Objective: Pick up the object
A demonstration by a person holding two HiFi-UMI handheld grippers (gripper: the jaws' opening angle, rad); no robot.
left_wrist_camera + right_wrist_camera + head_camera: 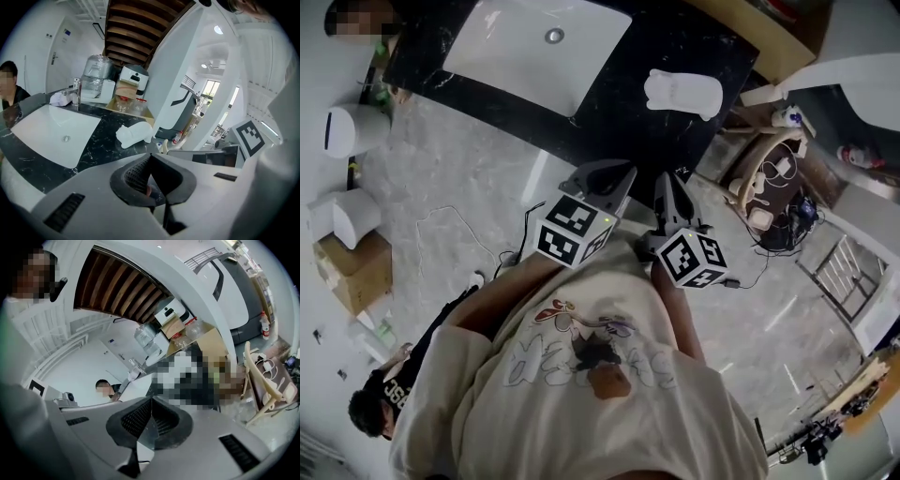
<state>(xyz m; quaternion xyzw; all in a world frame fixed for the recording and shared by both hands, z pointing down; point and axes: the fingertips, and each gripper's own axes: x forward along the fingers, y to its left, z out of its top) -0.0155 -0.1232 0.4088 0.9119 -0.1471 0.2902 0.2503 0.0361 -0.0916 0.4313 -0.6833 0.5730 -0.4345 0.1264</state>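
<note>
Both grippers shut and empty, object not yet picked up.
Your left gripper [609, 178] and right gripper [668, 197] sit side by side close to your chest. In each gripper's own view the jaws are pressed together with nothing between them. The white object [682, 94] lies on the black bench [675, 42], well ahead of both grippers and touching neither. It is nearer your right gripper's line. From your left gripper's view it sits ahead and slightly left of the closed tips. The white sink [534, 47] is set into the bench ahead-left of your left gripper, and the object lies just beside its right edge. You can't make out the object in the right gripper view.
</note>
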